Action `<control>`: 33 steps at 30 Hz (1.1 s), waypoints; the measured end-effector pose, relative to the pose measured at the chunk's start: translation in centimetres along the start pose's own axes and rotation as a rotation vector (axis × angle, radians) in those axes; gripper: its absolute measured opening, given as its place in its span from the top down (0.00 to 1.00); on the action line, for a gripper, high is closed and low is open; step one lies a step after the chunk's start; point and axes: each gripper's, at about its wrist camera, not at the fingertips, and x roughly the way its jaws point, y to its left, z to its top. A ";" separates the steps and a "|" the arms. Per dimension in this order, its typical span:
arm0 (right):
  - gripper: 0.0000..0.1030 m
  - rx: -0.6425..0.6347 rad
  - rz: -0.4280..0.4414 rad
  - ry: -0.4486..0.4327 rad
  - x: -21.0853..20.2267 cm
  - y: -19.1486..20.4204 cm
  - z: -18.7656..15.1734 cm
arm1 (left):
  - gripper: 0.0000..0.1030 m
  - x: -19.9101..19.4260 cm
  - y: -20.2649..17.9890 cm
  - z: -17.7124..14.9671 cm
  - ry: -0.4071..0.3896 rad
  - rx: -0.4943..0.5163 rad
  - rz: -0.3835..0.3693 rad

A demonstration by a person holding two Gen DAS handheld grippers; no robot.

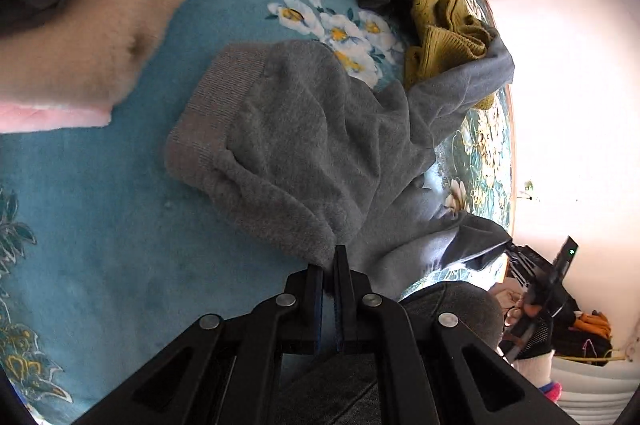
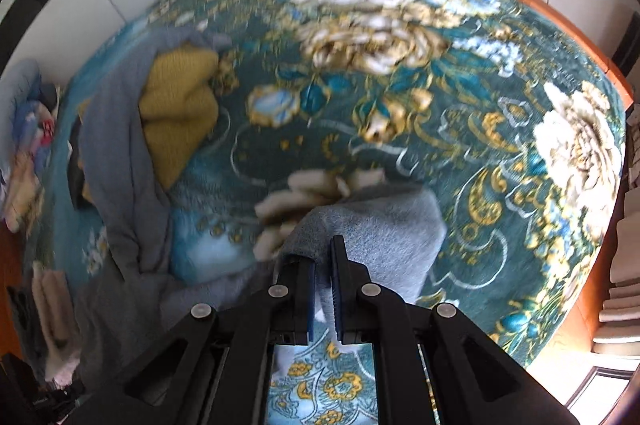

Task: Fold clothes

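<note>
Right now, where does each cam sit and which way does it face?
Left wrist: on the left gripper, looking along its closed jaws at the grey sweater on the blue floral blanket; the right gripper shows at right.
Right wrist: on the right gripper, facing across the bed, jaws pinching the sweater.
Shared: sweater, mustard knit, blanket.

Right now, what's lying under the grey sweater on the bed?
Under the grey sweater is the teal floral blanket. One sleeve drapes over the mustard knit, hiding part of it. Whatever else lies under the sweater's body is covered.
</note>
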 end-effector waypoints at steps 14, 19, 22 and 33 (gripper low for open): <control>0.52 -0.213 0.015 0.028 -4.4 3.3 1.9 | 0.95 1.8 1.7 1.7 0.033 -0.042 0.003; 0.52 -0.214 0.200 0.000 -2.0 9.3 5.6 | 0.95 1.7 1.6 1.9 0.038 -0.043 0.014; 0.52 -0.223 0.286 0.004 0.6 13.4 7.7 | 0.95 1.2 1.8 1.8 0.033 -0.050 0.015; 0.51 0.139 0.454 0.019 8.3 16.5 12.7 | 0.94 0.4 1.5 1.6 0.049 -0.048 0.046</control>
